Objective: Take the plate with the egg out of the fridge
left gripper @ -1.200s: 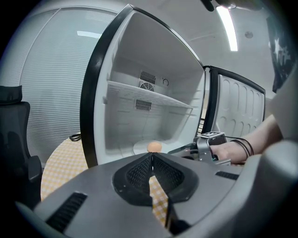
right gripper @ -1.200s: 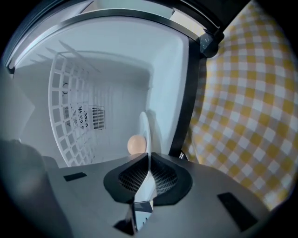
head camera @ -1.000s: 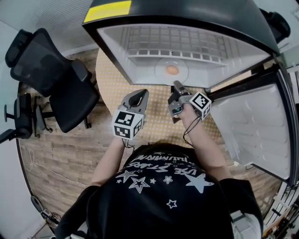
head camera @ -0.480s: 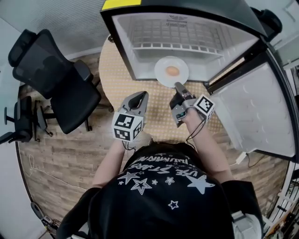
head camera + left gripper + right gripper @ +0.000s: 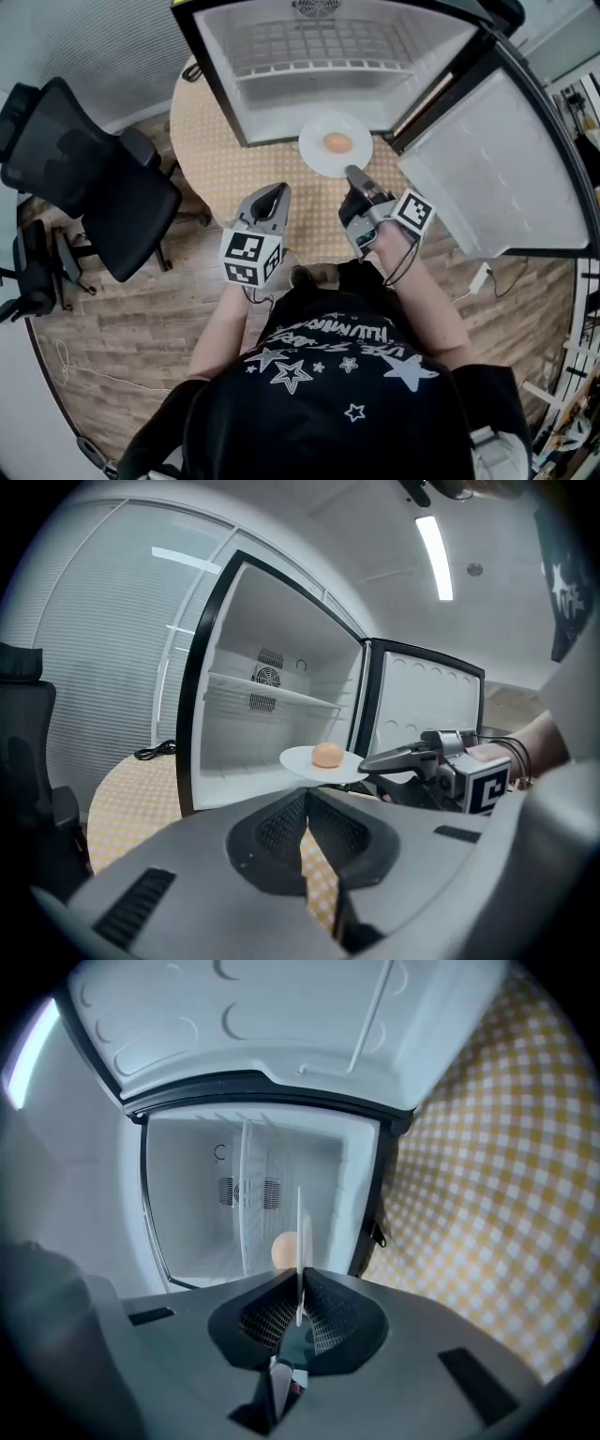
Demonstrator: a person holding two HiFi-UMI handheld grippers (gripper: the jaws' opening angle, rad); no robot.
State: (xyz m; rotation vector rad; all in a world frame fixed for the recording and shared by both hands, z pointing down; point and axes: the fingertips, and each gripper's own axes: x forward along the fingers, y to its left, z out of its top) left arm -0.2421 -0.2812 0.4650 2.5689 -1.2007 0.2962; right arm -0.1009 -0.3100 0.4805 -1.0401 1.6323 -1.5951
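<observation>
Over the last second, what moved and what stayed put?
The right gripper, shut on the plate, drew it and the egg from inside the fridge toward the person. The plate is now at the fridge's front edge. Nothing was newly gripped or released. The left gripper stayed shut and empty, and the door stayed open.

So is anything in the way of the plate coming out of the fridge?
Nothing visible. The right gripper holds the plate by its rim, egg on top, at the open front of the fridge. The door is swung aside; the left gripper is off to one side.
</observation>
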